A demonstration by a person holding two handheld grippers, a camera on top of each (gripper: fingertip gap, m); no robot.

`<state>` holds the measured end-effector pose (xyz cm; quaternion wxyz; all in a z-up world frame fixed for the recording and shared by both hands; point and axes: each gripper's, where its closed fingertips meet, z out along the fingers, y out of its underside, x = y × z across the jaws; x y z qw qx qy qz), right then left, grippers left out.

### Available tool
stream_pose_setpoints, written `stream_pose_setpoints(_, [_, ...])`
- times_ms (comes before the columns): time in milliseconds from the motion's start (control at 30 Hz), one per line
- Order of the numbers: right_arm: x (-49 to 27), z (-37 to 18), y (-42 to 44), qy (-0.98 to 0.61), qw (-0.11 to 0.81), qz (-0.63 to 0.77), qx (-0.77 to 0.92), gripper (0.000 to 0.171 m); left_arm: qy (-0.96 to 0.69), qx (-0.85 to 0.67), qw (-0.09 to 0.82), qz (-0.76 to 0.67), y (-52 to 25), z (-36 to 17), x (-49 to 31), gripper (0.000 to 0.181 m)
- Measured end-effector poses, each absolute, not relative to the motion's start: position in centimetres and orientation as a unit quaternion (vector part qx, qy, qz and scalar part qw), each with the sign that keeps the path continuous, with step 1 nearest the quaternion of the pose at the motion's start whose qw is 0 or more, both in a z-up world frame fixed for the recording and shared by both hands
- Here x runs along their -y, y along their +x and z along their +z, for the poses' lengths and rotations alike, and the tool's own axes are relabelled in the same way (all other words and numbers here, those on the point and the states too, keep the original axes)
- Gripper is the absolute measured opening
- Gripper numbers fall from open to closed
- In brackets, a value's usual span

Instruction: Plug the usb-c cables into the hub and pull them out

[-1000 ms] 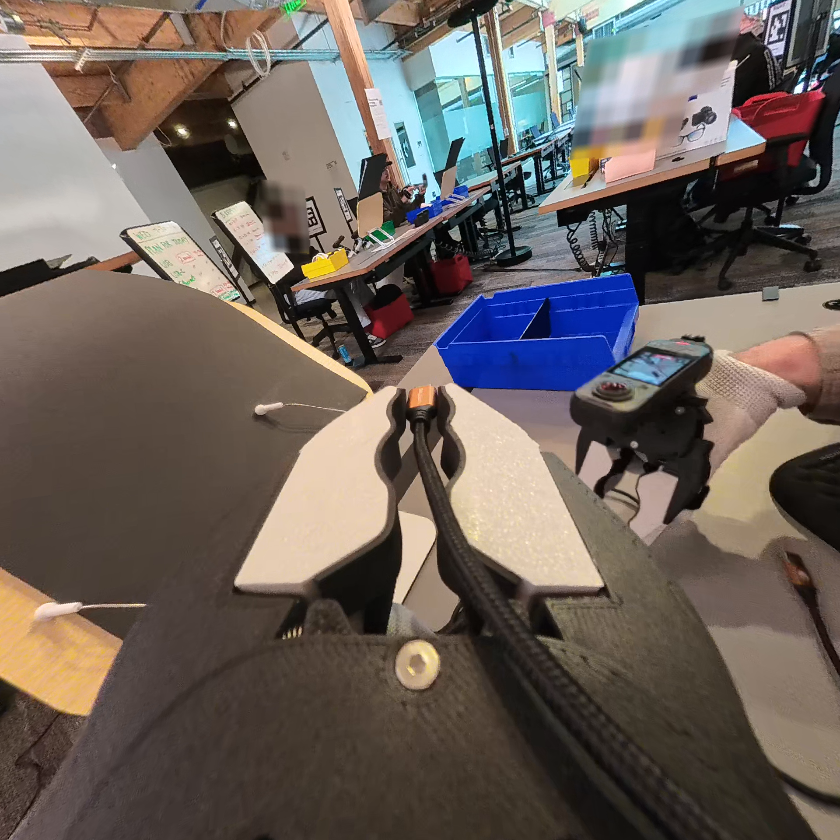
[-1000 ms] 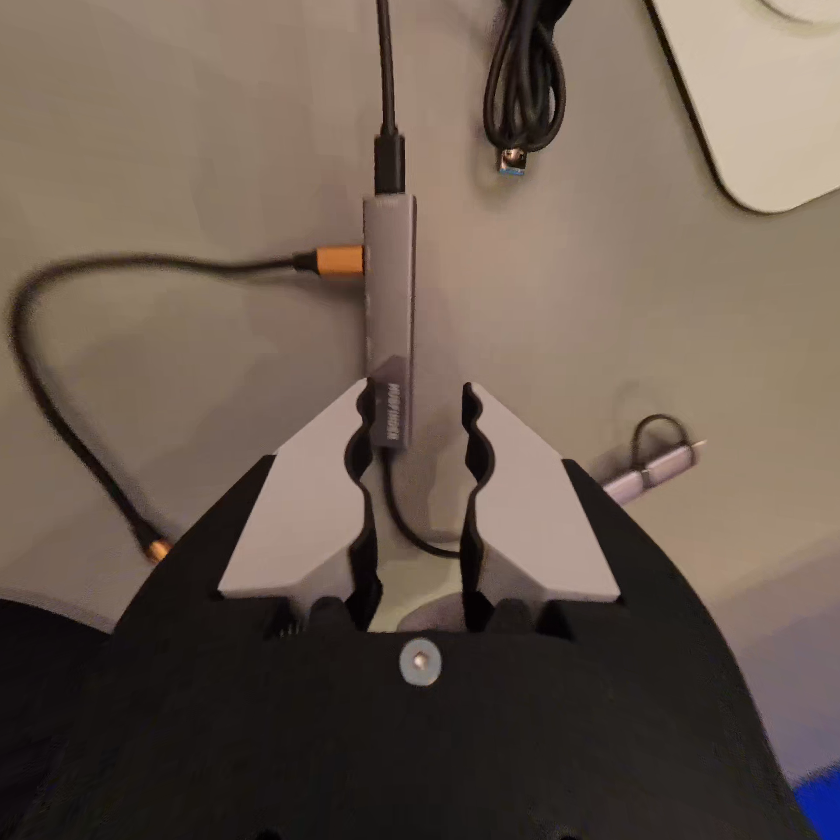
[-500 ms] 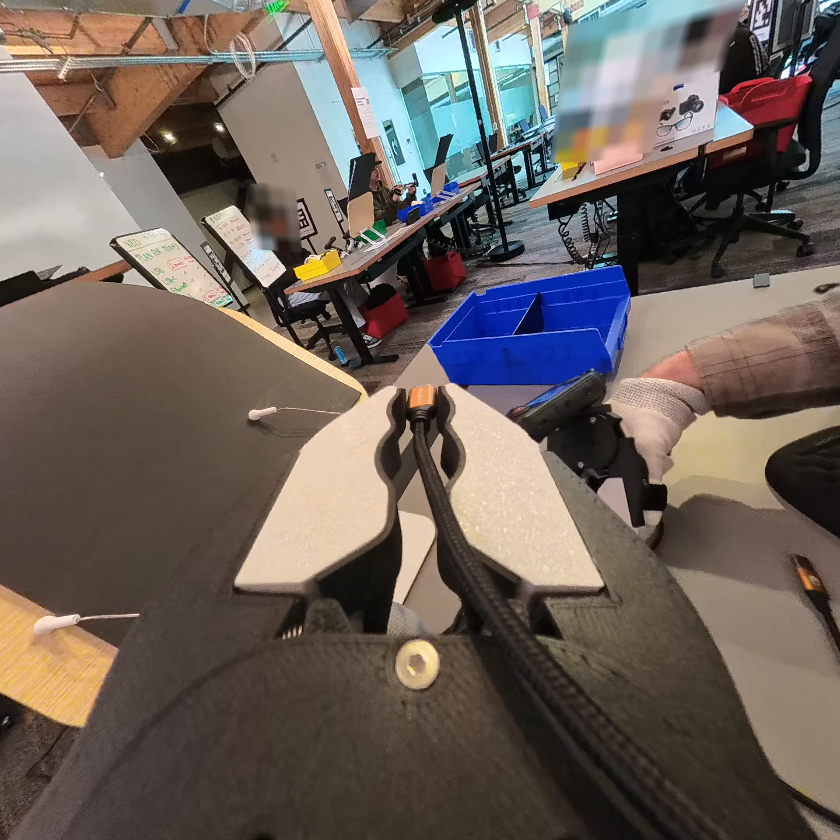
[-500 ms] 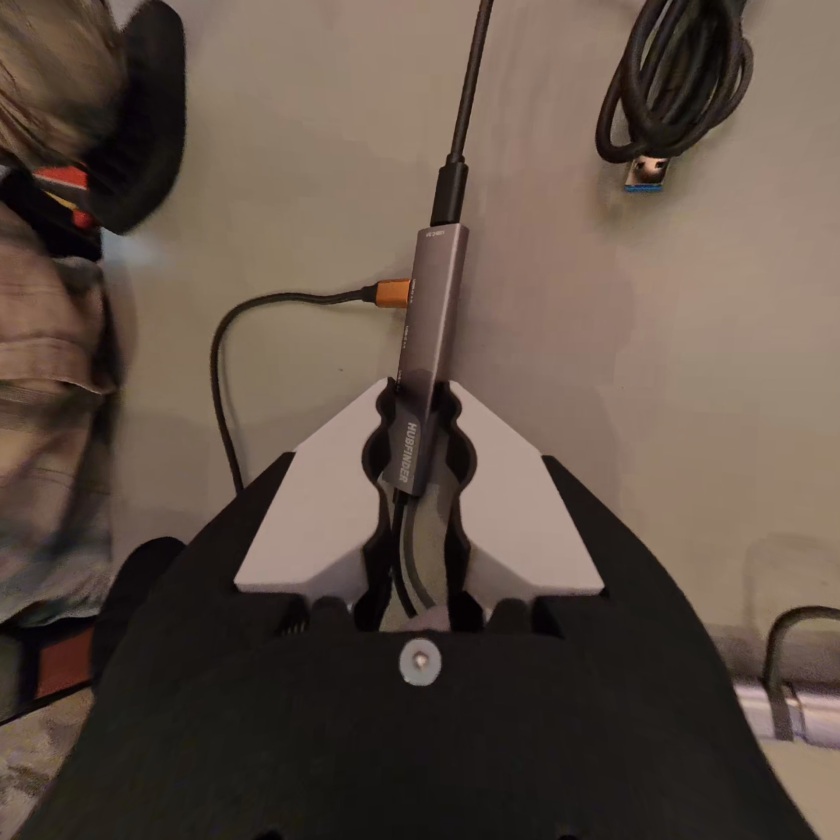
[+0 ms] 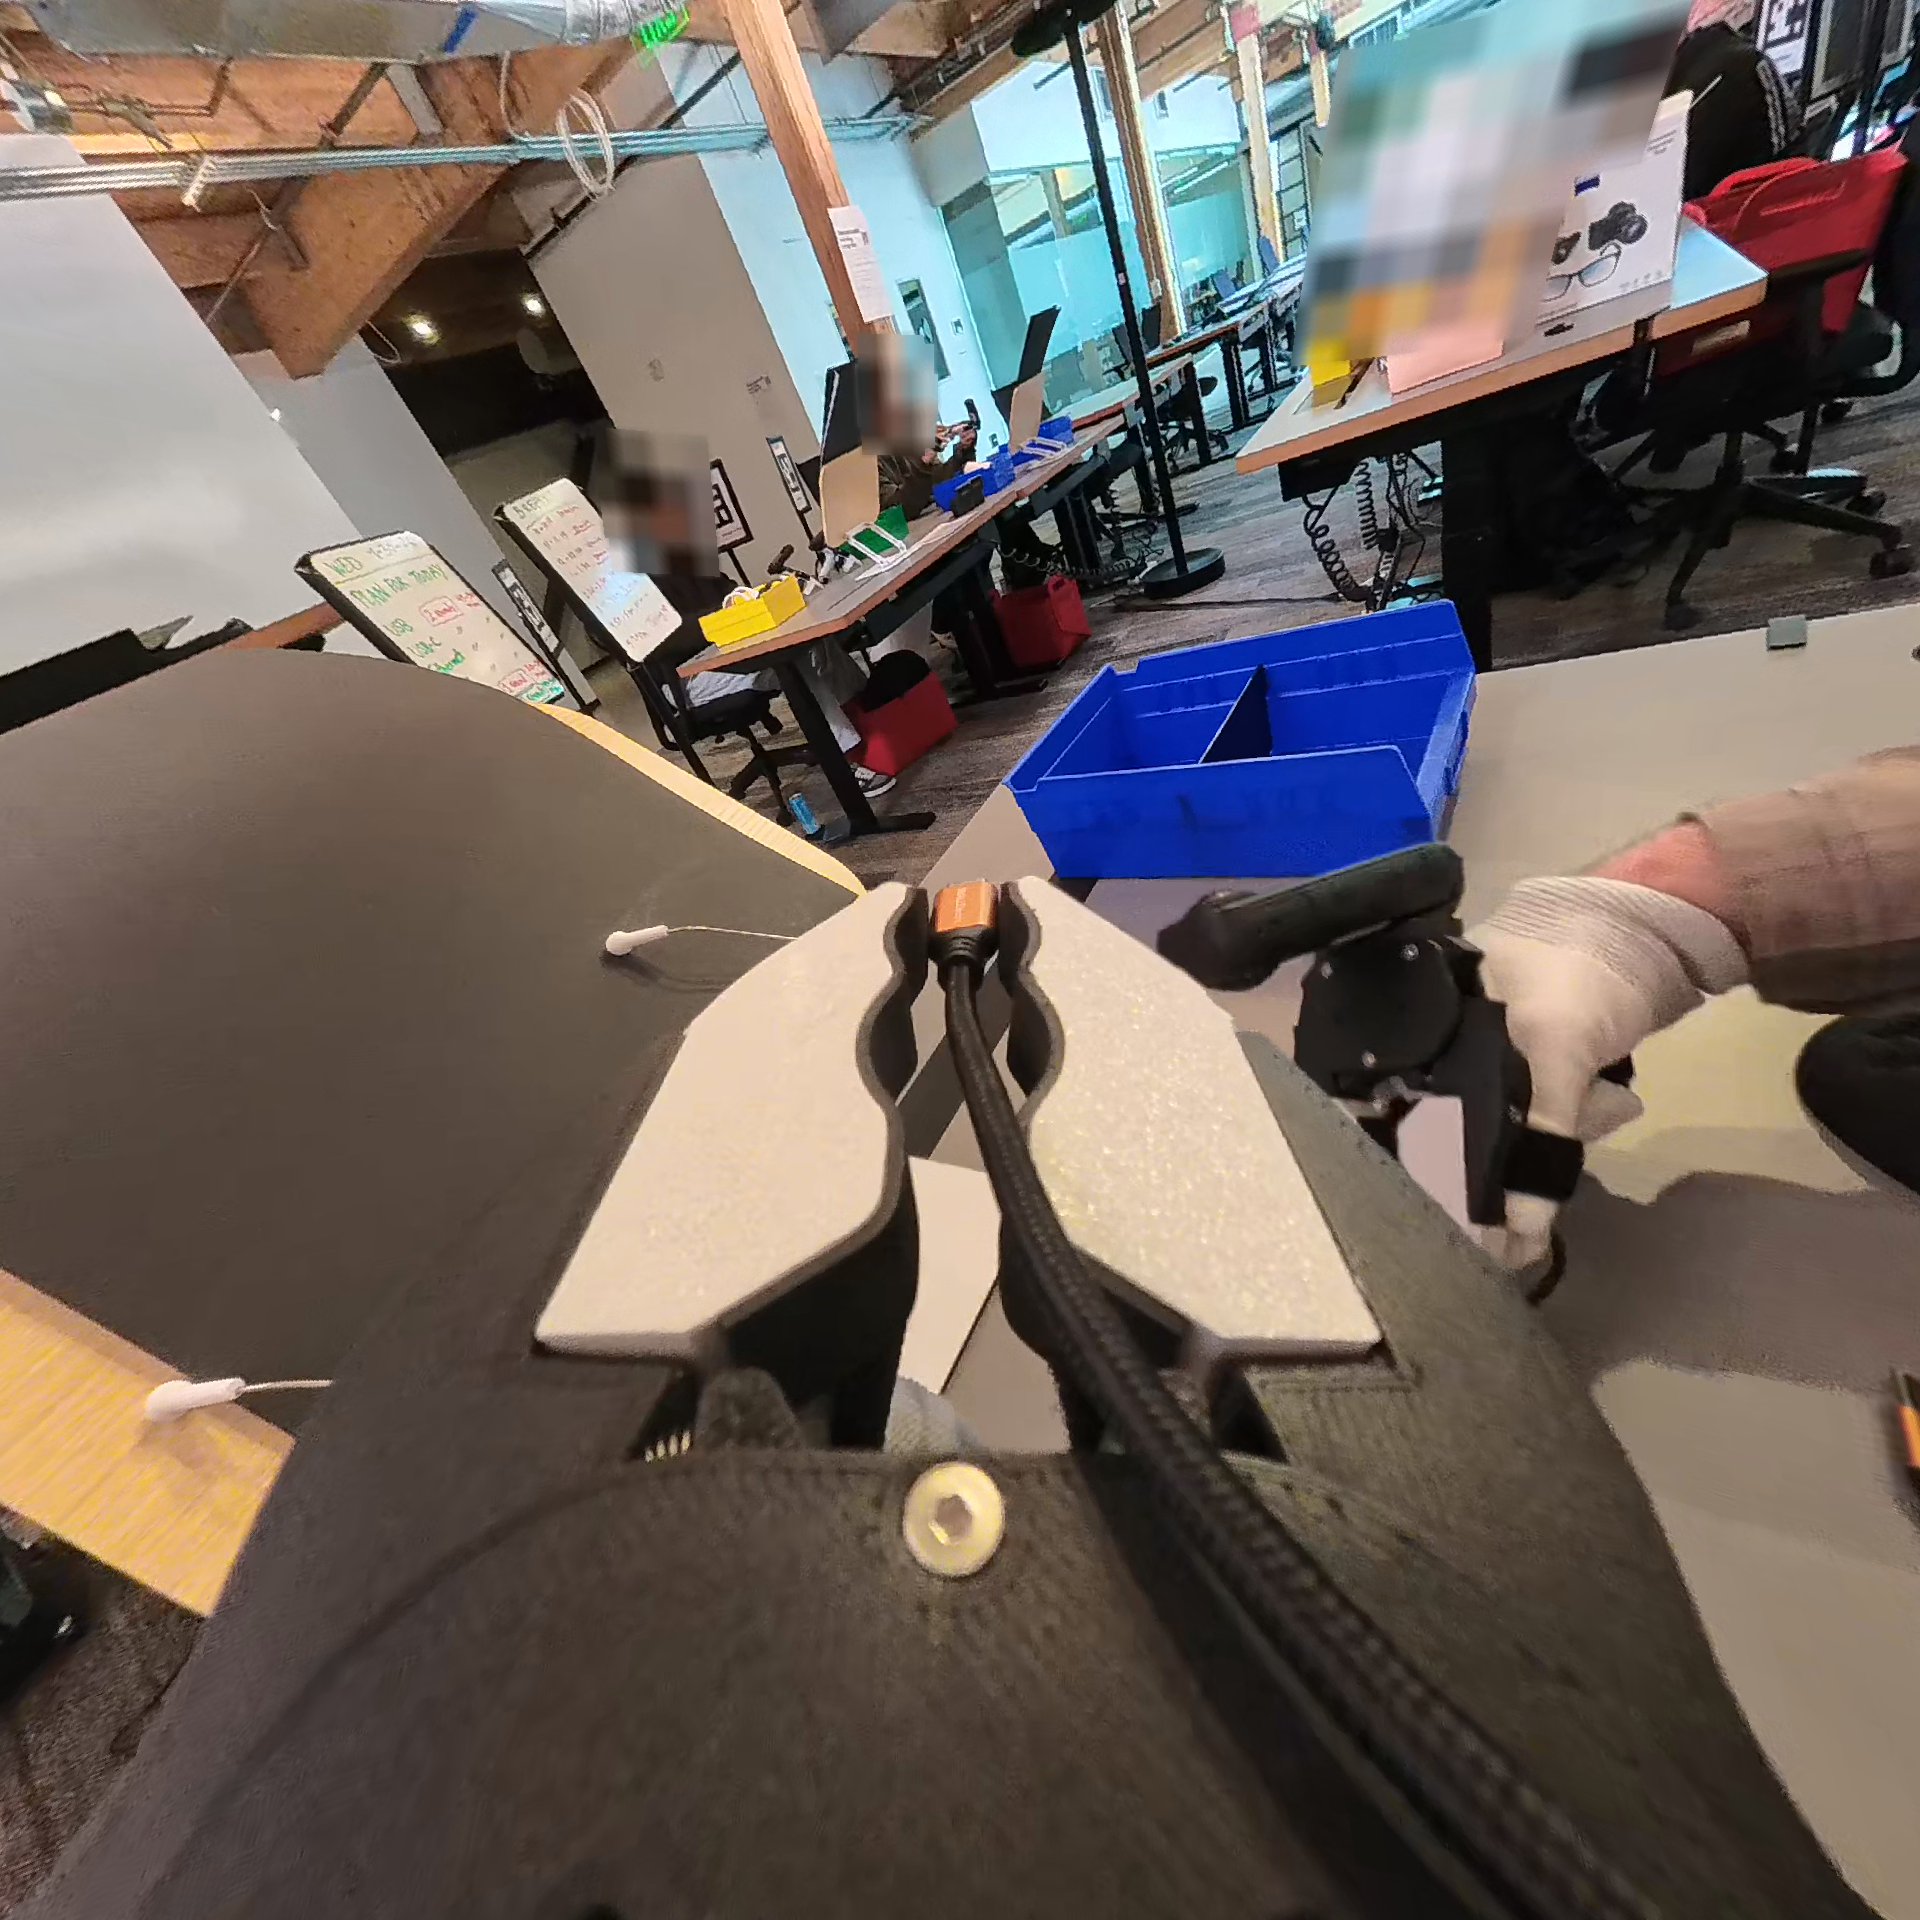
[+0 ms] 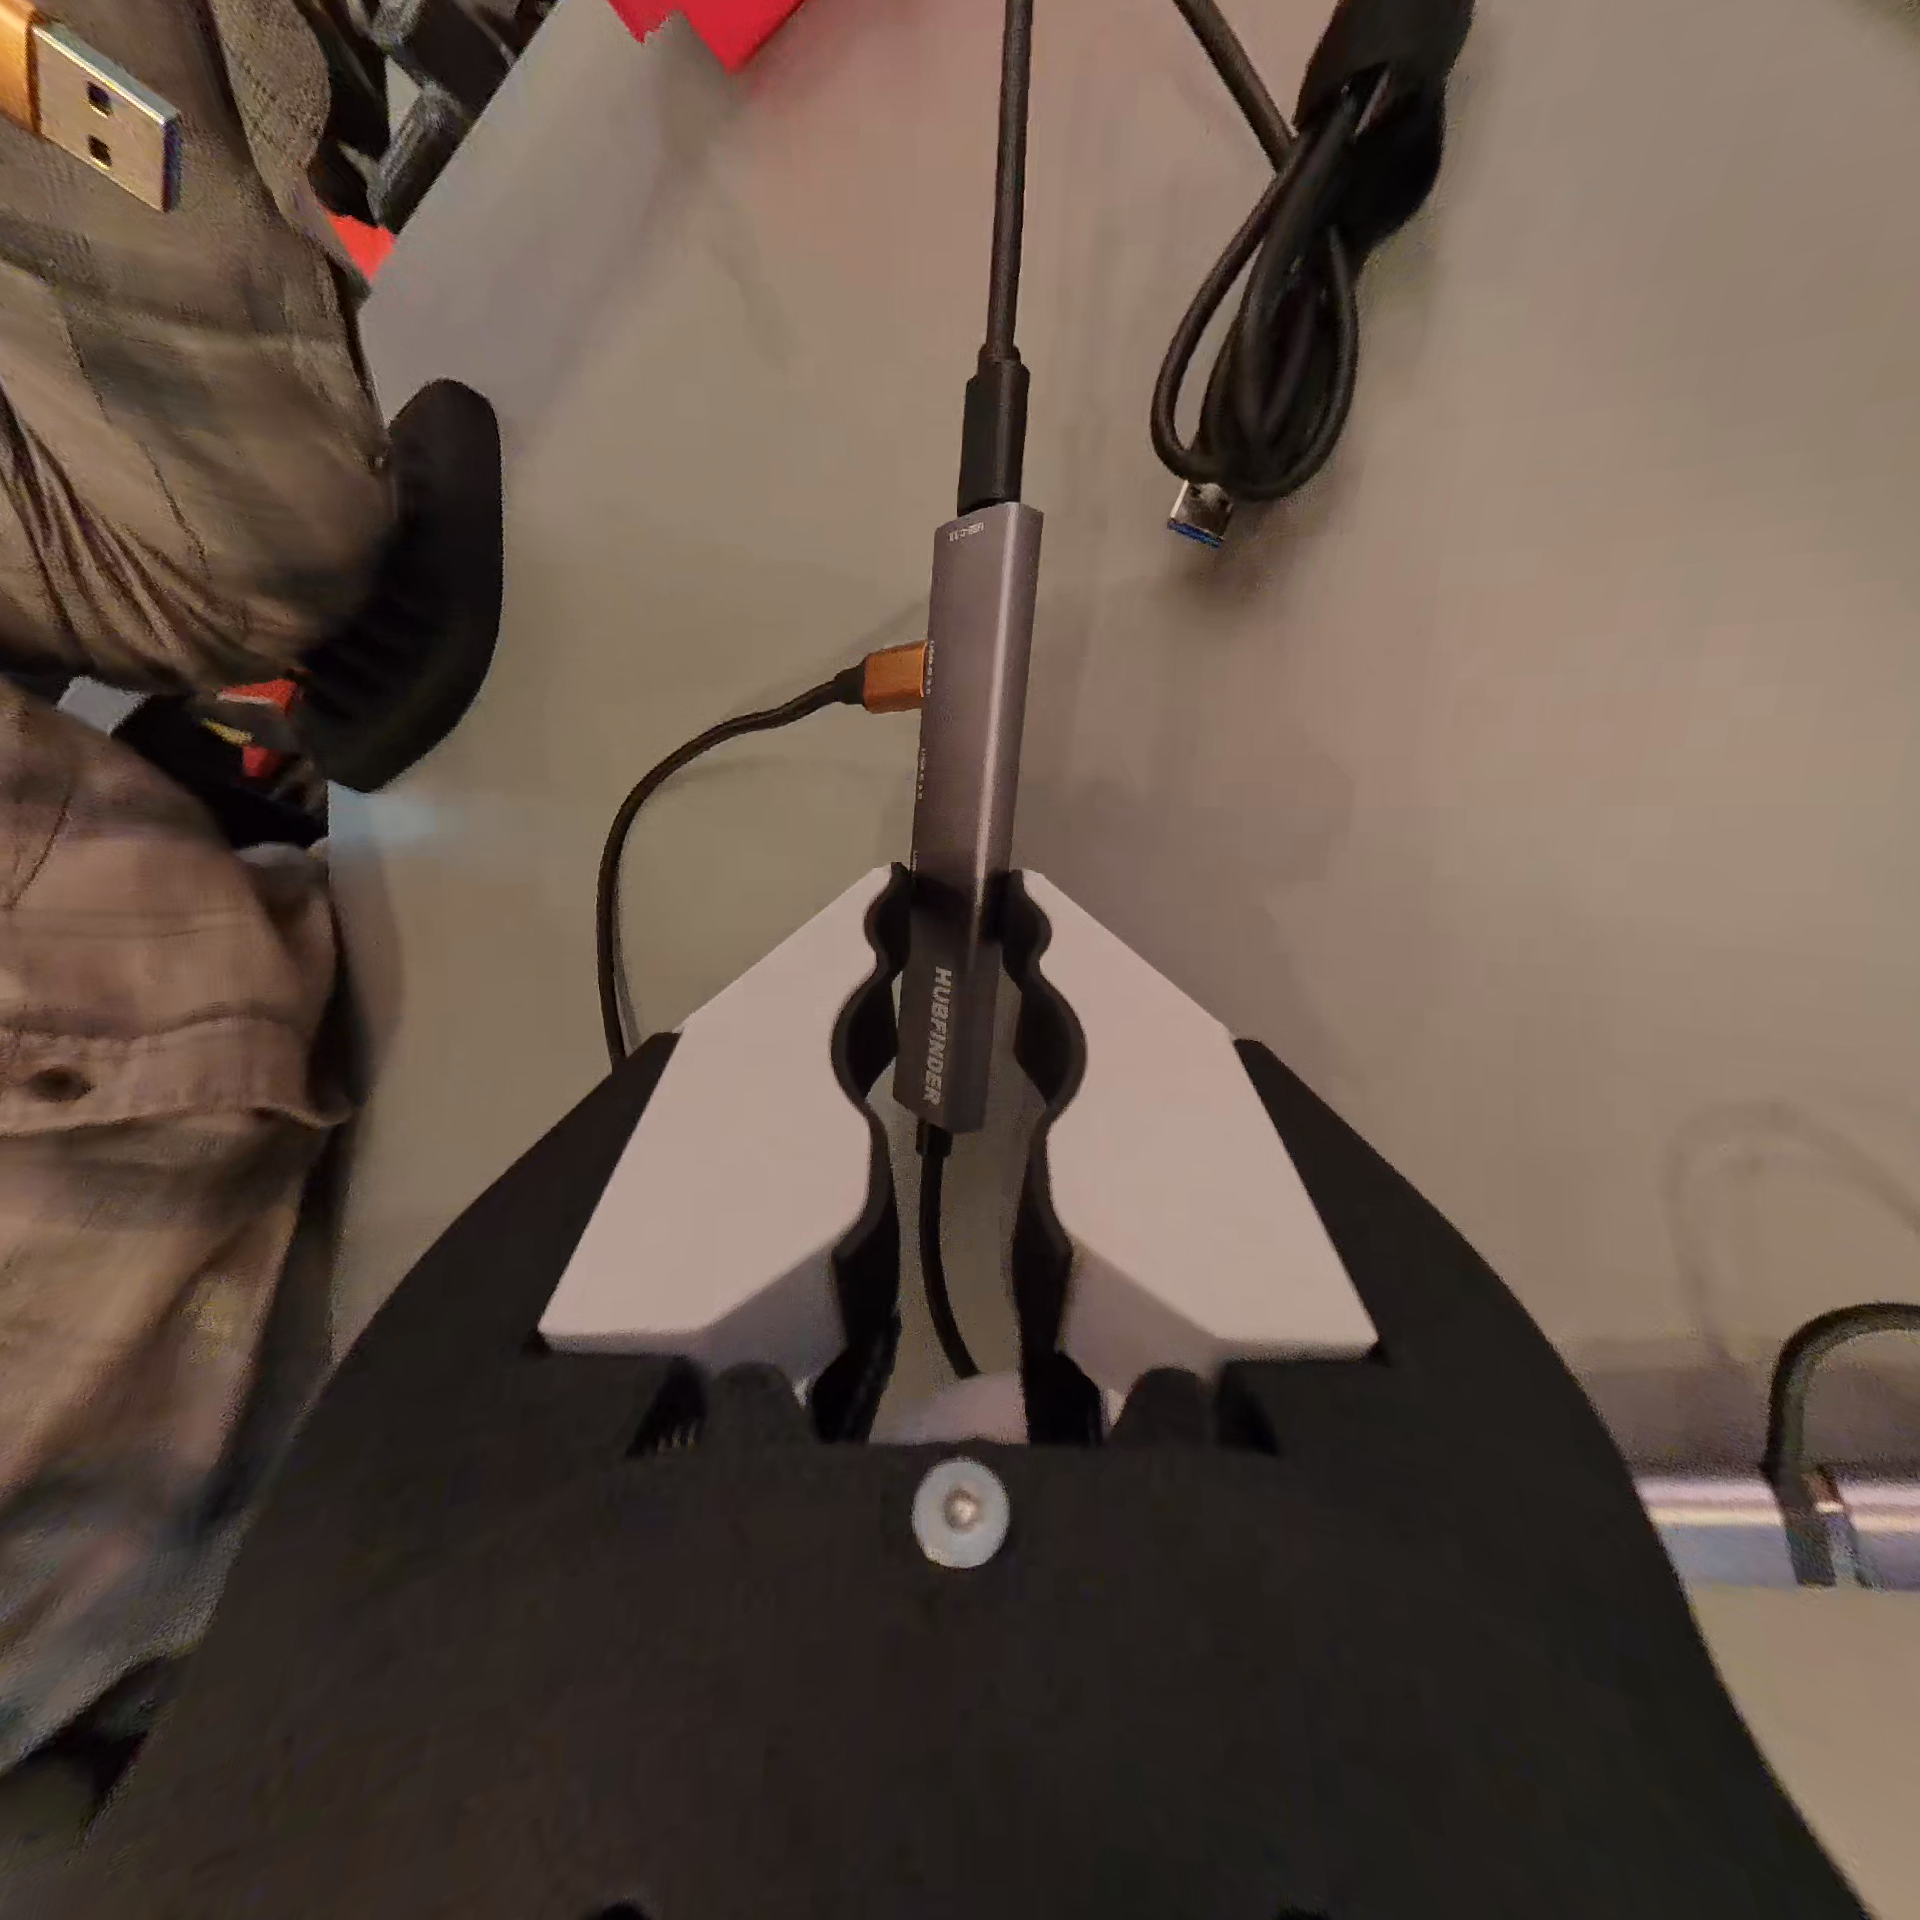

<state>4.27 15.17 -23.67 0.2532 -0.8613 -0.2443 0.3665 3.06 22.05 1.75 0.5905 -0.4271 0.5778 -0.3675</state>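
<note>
Since the earlier frames, the right tongs (image 6: 961, 894) had gone from standing wide around the hub's end to clamping it, and the view had swung so the person's sleeve (image 6: 156, 935) filled the 9 o'clock side.

At the left, the left tongs (image 5: 964, 914) were pinched narrow on a braided black cable (image 5: 997, 1122), its orange usb-c plug (image 5: 961, 914) poking just past the tips toward 12 o'clock, likely held so for lining up with a free port. Beyond it at 1 o'clock sat a blue bin (image 5: 1247, 800) on the grey table (image 5: 1714, 1507), and at 3 o'clock a gloved hand (image 5: 1579, 997) gripped the other tool.

In the right wrist view, the grey hub (image 6: 971, 831) lay along the table, gripped at its near end, probably to steady it against plugging forces. One orange-collared cable (image 6: 894, 677) was seated in its 9 o'clock side, a black cable (image 6: 995, 436) in its far end. A coiled black cable (image 6: 1278, 312) lay loose at 1 o'clock.

The hub's remaining ports were too small to make out, and the plug's metal tip was hidden.
</note>
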Motion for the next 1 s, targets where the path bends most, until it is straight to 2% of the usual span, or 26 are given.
stream_pose_setpoints(233, [-14.3, -25.4, 0.5, -0.877, 0.274, 0.311, 0.241, 0.016, -0.424, -0.579, 0.59, -0.37, 3.1, 1.9, -21.8, 0.013])
stream_pose_setpoints(367, [-13.9, -25.5, 0.0, -0.866, 0.243, 0.336, 0.28, 0.037, -0.418, -0.581, 0.593, -0.368, 3.0, 2.2, -21.3, 0.013])
stream_pose_setpoints(467, [-15.4, -25.6, 1.2, -0.884, 0.255, 0.241, 0.309, 0.05, -0.416, -0.578, 0.598, -0.366, 2.7, 2.6, -21.4, 0.013])
stream_pose_setpoints(600, [-15.2, -24.9, 1.0, -0.892, 0.302, 0.078, 0.327, 0.056, -0.419, -0.57, 0.603, -0.369, 2.4, 2.9, -22.0, 0.013])
stream_pose_setpoints(733, [-14.0, -25.6, 1.2, -0.877, 0.329, -0.057, 0.347, 0.053, -0.423, -0.563, 0.602, -0.376, 2.2, 3.0, -22.4, 0.013])
stream_pose_setpoints(867, [-14.6, -25.7, 1.8, -0.859, 0.386, -0.053, 0.333, 0.038, -0.417, -0.566, 0.606, -0.371, 2.2, 3.2, -21.9, 0.013])
stream_pose_setpoints(933, [-14.4, -26.0, 1.8, -0.86, 0.398, -0.034, 0.317, 0.024, -0.411, -0.567, 0.61, -0.37, 2.1, 3.6, -21.5, 0.013])
stream_pose_setpoints(1000, [-14.4, -26.0, 1.9, -0.855, 0.409, -0.042, 0.315, 0.021, -0.41, -0.565, 0.613, -0.371, 1.9, 3.9, -21.5, 0.013])
